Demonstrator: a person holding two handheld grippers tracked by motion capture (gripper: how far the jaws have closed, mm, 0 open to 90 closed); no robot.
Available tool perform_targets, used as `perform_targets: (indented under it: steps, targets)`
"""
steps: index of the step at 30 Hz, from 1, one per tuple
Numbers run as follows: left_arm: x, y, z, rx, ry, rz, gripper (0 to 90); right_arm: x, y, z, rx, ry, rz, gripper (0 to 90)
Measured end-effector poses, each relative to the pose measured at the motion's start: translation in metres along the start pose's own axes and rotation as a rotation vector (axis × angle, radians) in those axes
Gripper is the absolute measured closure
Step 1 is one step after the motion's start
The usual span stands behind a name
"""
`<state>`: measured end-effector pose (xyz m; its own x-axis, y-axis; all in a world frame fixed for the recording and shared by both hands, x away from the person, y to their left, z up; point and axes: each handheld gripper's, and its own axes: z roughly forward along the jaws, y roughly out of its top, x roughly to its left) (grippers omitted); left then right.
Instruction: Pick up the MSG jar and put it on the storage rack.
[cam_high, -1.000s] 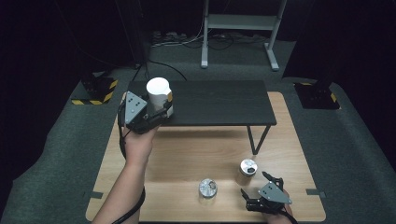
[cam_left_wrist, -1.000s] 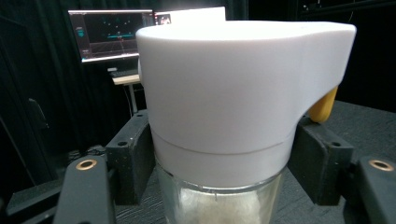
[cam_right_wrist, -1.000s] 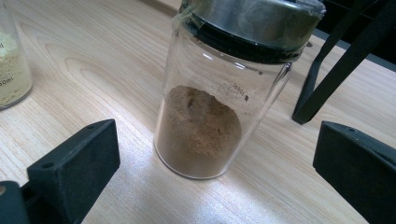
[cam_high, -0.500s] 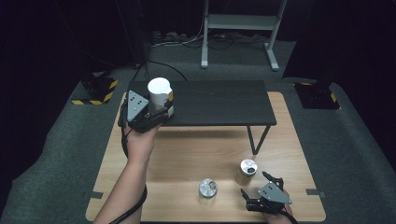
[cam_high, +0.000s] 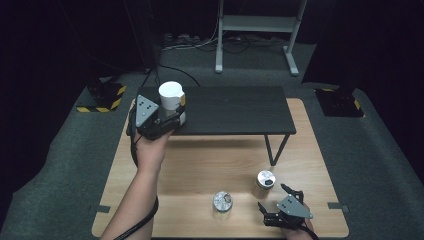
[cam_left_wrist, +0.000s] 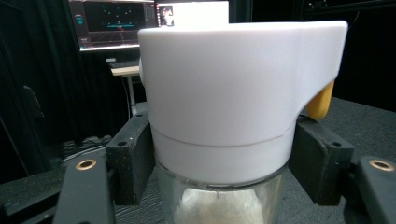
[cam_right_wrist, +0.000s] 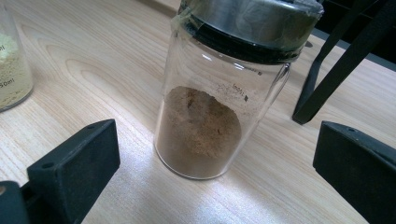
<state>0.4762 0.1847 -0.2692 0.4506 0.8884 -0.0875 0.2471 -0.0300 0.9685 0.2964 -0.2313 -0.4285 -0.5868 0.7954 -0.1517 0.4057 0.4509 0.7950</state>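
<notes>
A glass jar with a tall white cap (cam_high: 171, 96) is at the left end of the black raised shelf (cam_high: 235, 110). My left gripper (cam_high: 170, 117) is shut on it. In the left gripper view both jaws press the jar (cam_left_wrist: 233, 93) just under its cap, and white powder shows in the glass. Whether it rests on the shelf I cannot tell. My right gripper (cam_high: 280, 200) stands open at the table's front right. A metal-lidded jar of brown powder (cam_right_wrist: 210, 116) stands between its wide-apart jaws, untouched; in the high view this jar (cam_high: 265, 179) is just beyond the gripper.
A second metal-lidded jar (cam_high: 222, 201) with yellowish powder (cam_right_wrist: 11, 70) stands on the wooden table (cam_high: 200, 165), left of the brown one. The shelf's black leg (cam_right_wrist: 336, 65) comes down just behind the brown jar. An orange tab (cam_left_wrist: 322, 100) sticks out beside the white cap.
My left gripper with the white-capped jar has edged very slightly to the right. The right gripper and both metal-lidded jars have stayed put.
</notes>
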Motion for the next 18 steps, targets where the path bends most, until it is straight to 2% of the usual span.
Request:
perform_targets:
  steps: [4,8,18]
  targets:
    - [0.0018,-0.0004,0.0001,-0.003,-0.005,-0.012,29.8,0.0000,0.0000,-0.0001,-0.001,0.001,-0.001,0.0]
    - [0.0000,-0.0016,-0.0009,-0.006,-0.010,0.005,30.0,0.0003,0.0000,-0.0001,-0.002,0.000,-0.004,0.0]
    - [0.0008,-0.0008,-0.0006,-0.002,-0.012,-0.001,29.6,0.0002,0.0000,0.0000,0.000,0.001,-0.003,0.0]
